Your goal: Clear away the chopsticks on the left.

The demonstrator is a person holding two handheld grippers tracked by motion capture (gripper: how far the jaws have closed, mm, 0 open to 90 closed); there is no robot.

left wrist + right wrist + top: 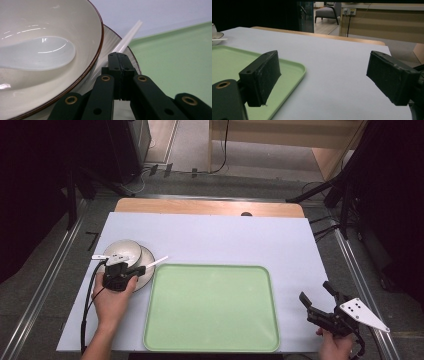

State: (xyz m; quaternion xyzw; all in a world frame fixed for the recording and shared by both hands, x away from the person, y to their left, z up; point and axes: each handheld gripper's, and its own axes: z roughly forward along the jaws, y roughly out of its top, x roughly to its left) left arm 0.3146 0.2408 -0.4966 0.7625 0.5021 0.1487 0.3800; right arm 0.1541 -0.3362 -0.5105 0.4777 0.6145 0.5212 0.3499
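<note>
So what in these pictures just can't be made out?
- Left gripper: whether its shut jaws pinch the plate rim; they hide the contact, and the hand covers it in the high view.
- White stick: its lower end, behind the bowl.
- Spoon: handle cut off by the picture's edge.

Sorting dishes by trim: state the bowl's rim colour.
Dark brown rim on the cream bowl, clearest in the left gripper view.

Looks like an office turned recording lab: black tripod legs (320, 190) and loose cables (210, 170) beyond the white-covered wooden worktop (210, 232), with a grey armchair (327, 12) and long wooden counter (382, 22) farther back.
</note>
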